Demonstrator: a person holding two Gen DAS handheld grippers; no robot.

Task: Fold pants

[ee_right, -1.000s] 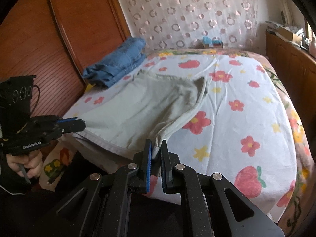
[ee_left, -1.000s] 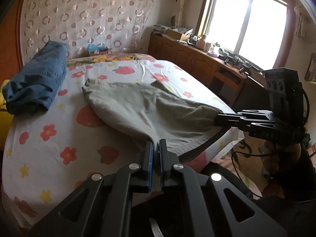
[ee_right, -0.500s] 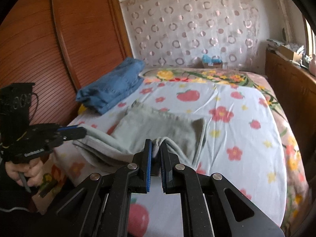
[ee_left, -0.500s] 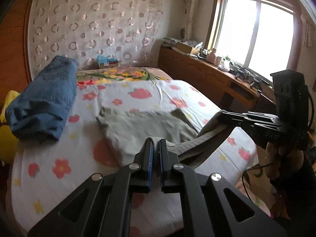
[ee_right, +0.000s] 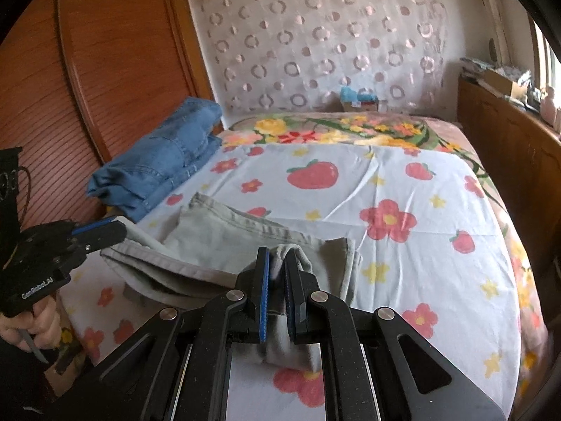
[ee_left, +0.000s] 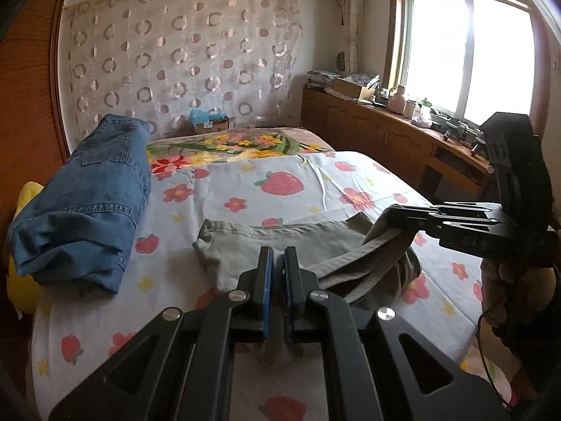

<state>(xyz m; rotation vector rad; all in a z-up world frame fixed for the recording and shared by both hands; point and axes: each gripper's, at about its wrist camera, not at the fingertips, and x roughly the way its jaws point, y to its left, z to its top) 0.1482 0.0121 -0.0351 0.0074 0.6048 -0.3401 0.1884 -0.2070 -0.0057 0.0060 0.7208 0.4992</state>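
Note:
Grey-green pants [ee_left: 280, 242] lie on the flowered bed sheet [ee_left: 280, 182], their near end lifted and carried over the far part. My left gripper [ee_left: 276, 266] is shut on one corner of the lifted edge. My right gripper [ee_right: 277, 270] is shut on the other corner; it also shows in the left wrist view [ee_left: 385, 217] with cloth hanging from it. The left gripper shows in the right wrist view [ee_right: 115, 229]. The pants in the right wrist view [ee_right: 228, 242] sag between both grippers in a fold.
Folded blue jeans [ee_left: 91, 193] lie at the bed's left side by a wooden wardrobe [ee_right: 105, 87]. A wooden cabinet [ee_left: 385, 133] with clutter runs under the window on the right. A small box [ee_left: 210, 122] sits at the bed's head.
Both grippers have risen and moved forward over the bed with the pants' near edge, doubling the cloth over itself. The pants look much shorter now.

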